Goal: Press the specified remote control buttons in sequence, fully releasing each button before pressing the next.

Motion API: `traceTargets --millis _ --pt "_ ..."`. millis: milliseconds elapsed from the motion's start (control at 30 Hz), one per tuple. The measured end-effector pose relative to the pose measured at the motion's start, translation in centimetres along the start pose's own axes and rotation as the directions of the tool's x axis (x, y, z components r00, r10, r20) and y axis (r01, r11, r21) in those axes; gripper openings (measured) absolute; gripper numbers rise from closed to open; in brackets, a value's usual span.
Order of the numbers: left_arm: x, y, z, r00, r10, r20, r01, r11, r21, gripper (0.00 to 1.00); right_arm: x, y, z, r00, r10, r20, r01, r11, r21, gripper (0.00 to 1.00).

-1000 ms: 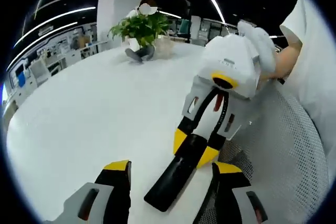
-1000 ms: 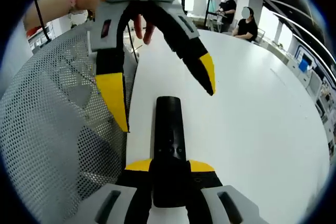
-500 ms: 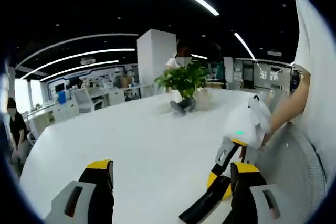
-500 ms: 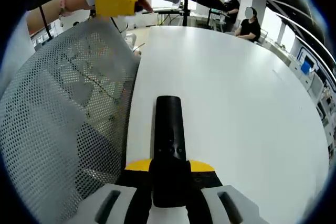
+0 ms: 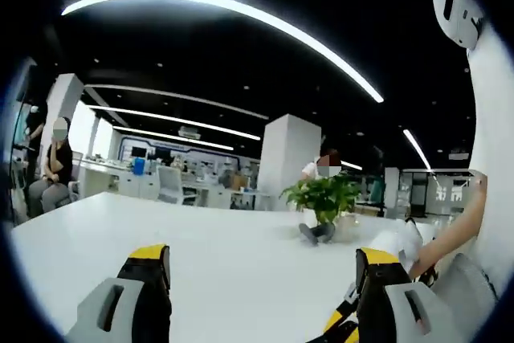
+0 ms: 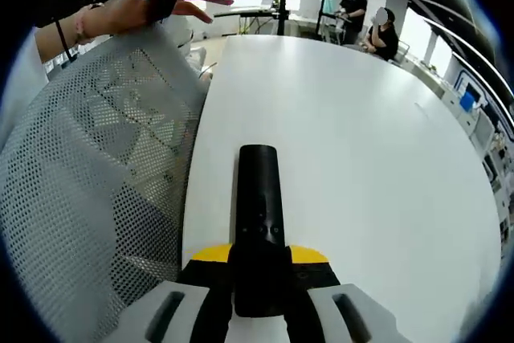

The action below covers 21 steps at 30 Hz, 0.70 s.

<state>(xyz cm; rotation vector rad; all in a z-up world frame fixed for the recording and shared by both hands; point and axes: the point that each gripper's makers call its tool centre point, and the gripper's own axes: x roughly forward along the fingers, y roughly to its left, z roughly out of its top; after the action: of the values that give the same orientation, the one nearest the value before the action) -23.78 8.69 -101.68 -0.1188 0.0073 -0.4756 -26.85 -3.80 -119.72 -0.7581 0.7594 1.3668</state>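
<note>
Right gripper view had the right gripper [image 6: 259, 267] clamped on the remote [image 6: 258, 222], bottom center; left gripper [image 5: 261, 291] wide open, empty. Between presses, I'd guess; next it needs lowering onto a button.

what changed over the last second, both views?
The left gripper lifted up and away from the remote: a second ago its open jaws hung right over it, now its view looks level across the white table toward the plant. The right gripper stayed shut on the remote, which has not shifted on the table.
</note>
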Motion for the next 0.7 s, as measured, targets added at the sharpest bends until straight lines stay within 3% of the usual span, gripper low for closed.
traceTargets --millis 100,233,467,700 --pt "0.1 0.0 -0.4 1.000 0.002 -0.001 -0.002 1.000 0.008 1.00 -0.3 -1.3 -0.3 1.000 -0.019 -0.008 0.019 1.000 0.006 0.21" --pt "0.2 0.4 -1.4 0.998 0.016 -0.059 -0.016 1.000 -0.012 1.00 -0.5 -3.1 -0.7 0.999 -0.033 -0.021 0.034 0.999 0.017 0.21" --pt "0.0 0.2 -1.8 0.997 0.015 -0.081 -0.014 1.000 0.011 1.00 -0.5 -5.2 -1.3 0.999 -0.035 -0.018 0.037 0.997 0.074 0.21" --pt "-0.2 0.4 -1.9 0.996 0.028 -0.089 -0.029 1.000 -0.007 1.00 -0.4 -7.3 -1.3 0.999 -0.043 -0.030 0.045 0.996 0.072 0.21"
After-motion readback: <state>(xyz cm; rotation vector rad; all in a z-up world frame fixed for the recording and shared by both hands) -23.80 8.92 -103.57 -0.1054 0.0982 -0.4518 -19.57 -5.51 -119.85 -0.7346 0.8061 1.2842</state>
